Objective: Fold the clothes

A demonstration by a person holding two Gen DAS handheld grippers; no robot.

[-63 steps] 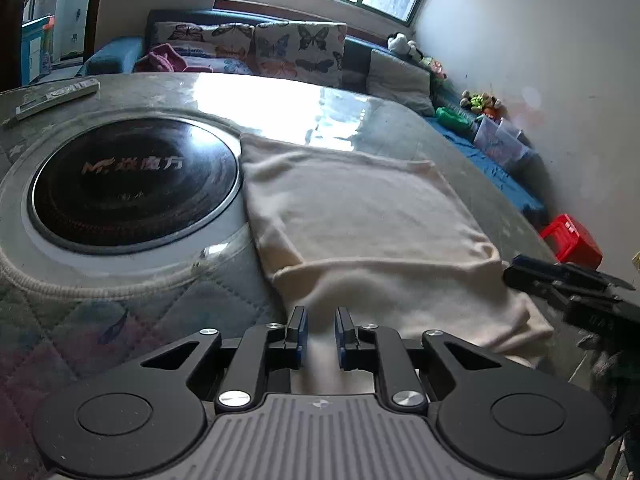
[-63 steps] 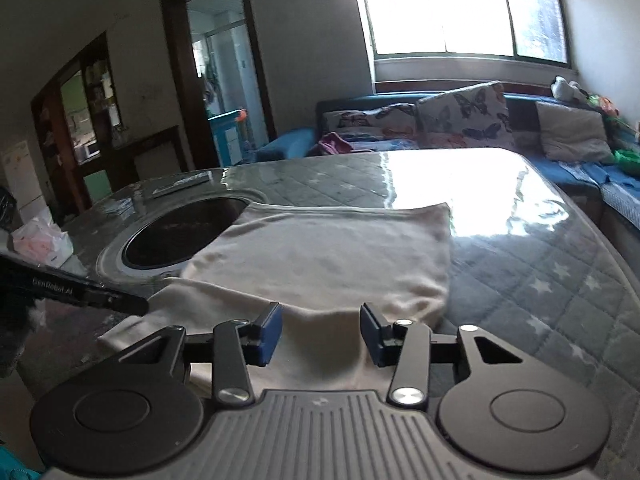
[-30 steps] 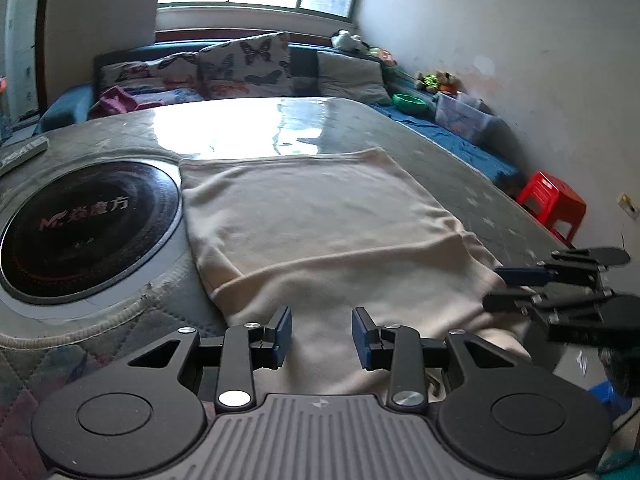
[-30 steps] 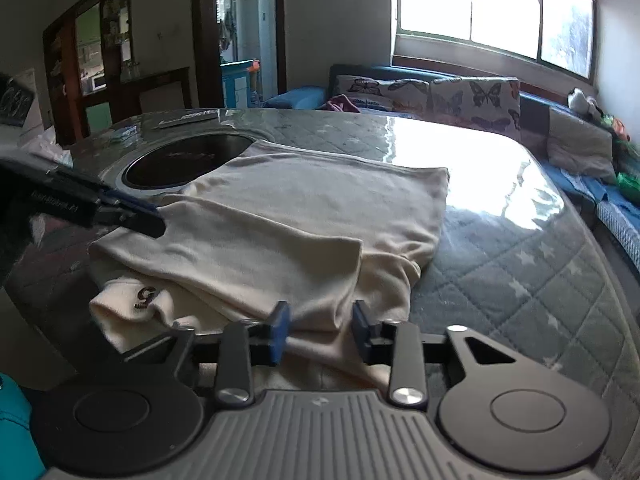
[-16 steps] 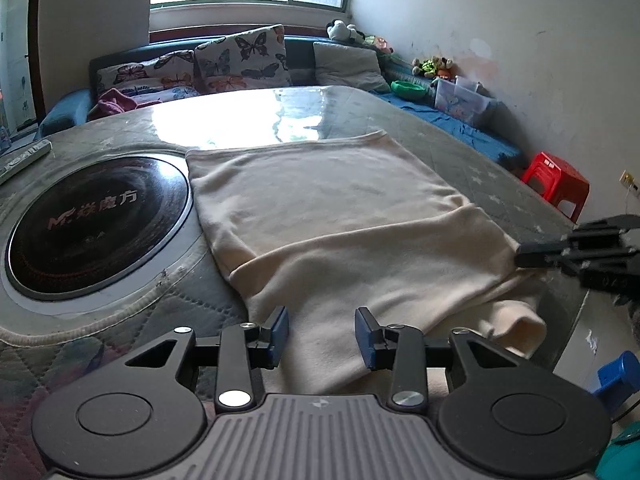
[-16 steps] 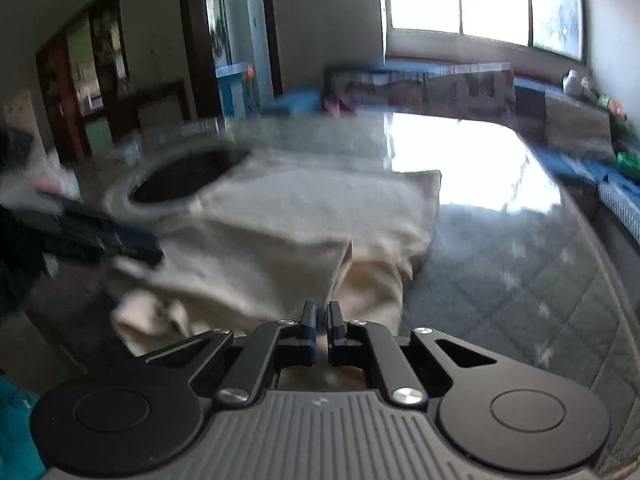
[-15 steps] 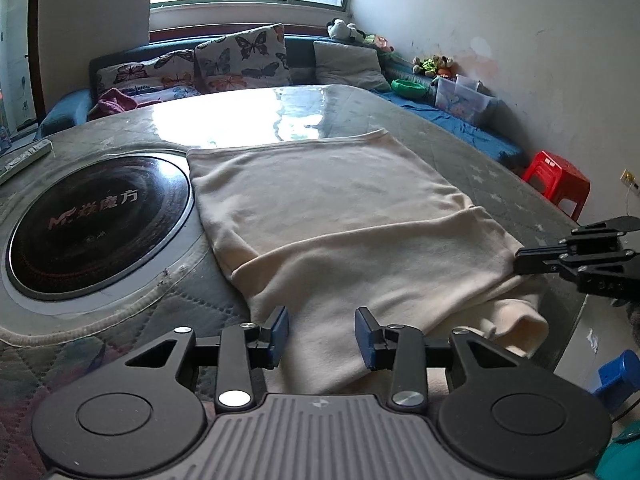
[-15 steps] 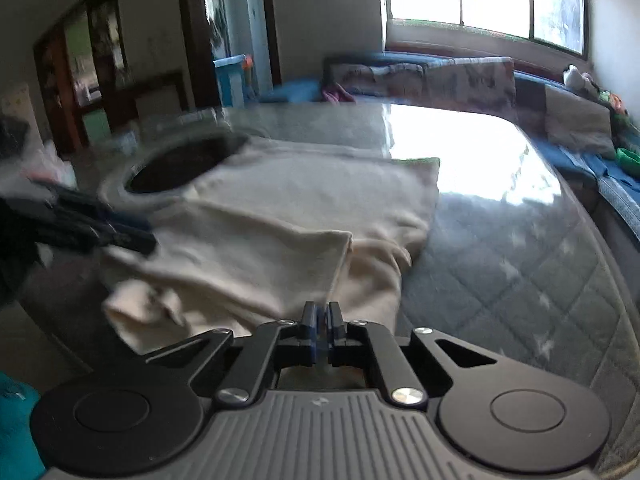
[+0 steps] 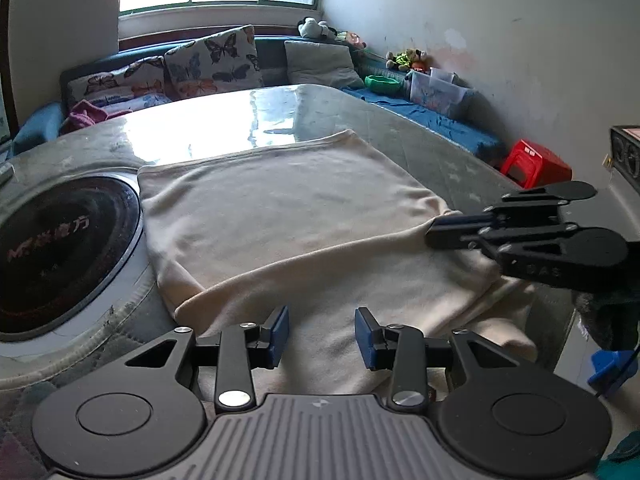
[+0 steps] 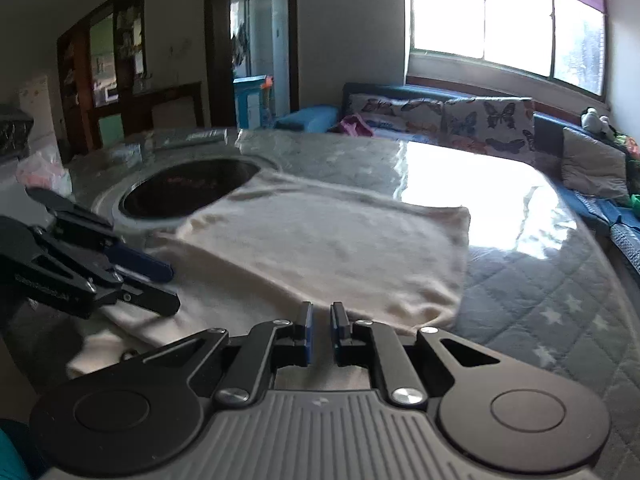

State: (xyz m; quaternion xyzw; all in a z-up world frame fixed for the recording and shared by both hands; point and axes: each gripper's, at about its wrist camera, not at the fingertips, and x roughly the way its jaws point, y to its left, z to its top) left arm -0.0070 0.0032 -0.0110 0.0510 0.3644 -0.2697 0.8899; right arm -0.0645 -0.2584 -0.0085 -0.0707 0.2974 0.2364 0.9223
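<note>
Already partly folded, the cream garment lies flat on the quilted table, filling the middle of the left wrist view. At the far left of that frame sits the black round hotplate set into the tabletop, its rim touching the garment's left edge. One fold is in: a band of cloth near the lower edge has been turned up over the body, its crease running from lower left to centre right. Below that crease more cloth spills loosely toward the table's near edge, rumpled at lower right, so this end looks unfinished.

At the bottom centre, the left gripper hovers over the folded band with its blue pads parted to a moderate gap; cloth shows between them, but the pads do not press on it. At the right of the frame, the right gripper reaches in at the garment's right corner, where the crease ends.

In the right wrist view the same garment spreads across the centre, and the right gripper at the bottom shows its jaws drawn almost together, a thin strip of cream cloth pinched between them. I judge at least one further fold is left, plus tidying the loose hem.
</note>
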